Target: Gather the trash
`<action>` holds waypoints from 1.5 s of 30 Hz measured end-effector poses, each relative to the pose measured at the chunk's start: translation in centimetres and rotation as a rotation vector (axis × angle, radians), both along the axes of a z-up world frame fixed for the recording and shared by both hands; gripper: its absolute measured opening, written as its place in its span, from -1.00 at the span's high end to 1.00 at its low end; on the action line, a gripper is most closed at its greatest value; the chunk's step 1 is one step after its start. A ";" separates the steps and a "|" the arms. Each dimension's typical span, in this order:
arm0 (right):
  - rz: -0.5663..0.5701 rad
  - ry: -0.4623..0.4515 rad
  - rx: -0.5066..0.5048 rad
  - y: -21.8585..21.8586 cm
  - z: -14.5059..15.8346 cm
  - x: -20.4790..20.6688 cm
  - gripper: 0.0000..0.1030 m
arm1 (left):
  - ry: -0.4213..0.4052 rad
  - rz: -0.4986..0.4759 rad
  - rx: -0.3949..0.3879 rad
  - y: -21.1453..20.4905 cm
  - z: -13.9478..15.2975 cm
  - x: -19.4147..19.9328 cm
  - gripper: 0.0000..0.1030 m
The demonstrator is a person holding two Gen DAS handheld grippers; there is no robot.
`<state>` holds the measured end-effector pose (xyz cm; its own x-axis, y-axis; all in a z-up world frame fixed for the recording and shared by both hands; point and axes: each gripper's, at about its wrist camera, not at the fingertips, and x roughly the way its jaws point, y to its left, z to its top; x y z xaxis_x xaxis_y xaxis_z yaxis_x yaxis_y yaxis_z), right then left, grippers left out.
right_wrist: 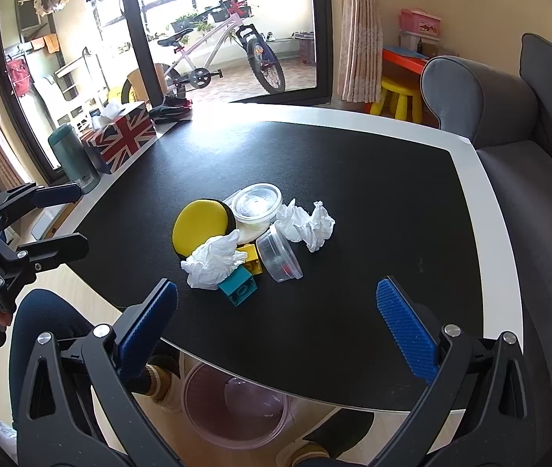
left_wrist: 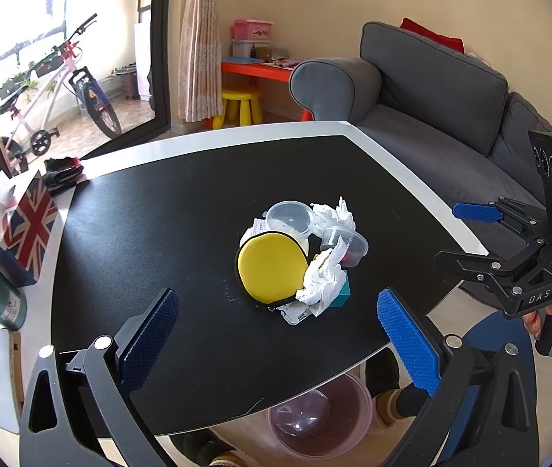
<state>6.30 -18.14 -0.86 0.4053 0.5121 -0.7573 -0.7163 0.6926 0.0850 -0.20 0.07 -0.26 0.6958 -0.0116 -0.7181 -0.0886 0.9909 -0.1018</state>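
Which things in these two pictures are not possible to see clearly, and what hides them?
- Printed card, left wrist view: mostly under the yellow pouch and a crumpled tissue; its text is too small.
- Pink bin, right wrist view: partly hidden by the table edge.
- Tipped plastic cup: its reddish contents are unclear.

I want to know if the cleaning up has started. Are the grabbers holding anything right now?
No, nothing is held. The left gripper and the right gripper are both wide open above the table, and the crumpled tissues lie untouched in the pile.
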 end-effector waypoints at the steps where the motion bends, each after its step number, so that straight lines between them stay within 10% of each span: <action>1: 0.000 0.000 0.000 0.0 0.0 0.0 -0.94 | 0.000 -0.001 0.001 -0.1 0.0 0.0 -0.90; 45: -0.007 0.012 0.003 0.0 -0.2 -0.2 -0.94 | 0.010 -0.004 -0.015 -0.1 -0.4 0.1 -0.90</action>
<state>6.12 -18.12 -1.06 0.3996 0.5114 -0.7608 -0.7103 0.6974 0.0956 -0.05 -0.04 -0.64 0.6887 -0.0247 -0.7246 -0.0861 0.9896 -0.1156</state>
